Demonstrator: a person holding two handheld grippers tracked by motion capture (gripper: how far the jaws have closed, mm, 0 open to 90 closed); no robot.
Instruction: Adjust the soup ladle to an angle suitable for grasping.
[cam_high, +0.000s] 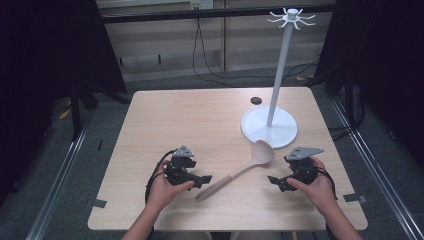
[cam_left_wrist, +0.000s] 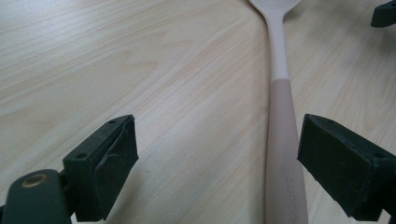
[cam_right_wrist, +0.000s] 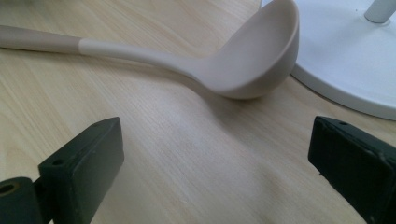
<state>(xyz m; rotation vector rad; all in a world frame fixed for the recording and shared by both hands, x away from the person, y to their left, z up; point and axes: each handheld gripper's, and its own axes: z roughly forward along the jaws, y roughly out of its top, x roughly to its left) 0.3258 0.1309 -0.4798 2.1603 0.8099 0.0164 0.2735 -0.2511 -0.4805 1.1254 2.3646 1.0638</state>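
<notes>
Down on the wooden table (cam_high: 165, 115), beige ladle (cam_high: 239, 171) lying flat, bowl beside white stand (cam_high: 270, 127), left gripper (cam_high: 204, 179) spread around its handle, right gripper (cam_high: 272, 181) spread, empty.

Beige ladle (cam_high: 239, 172) flat on table (cam_high: 200, 115), bowl touching white stand base (cam_high: 260, 135).
</notes>
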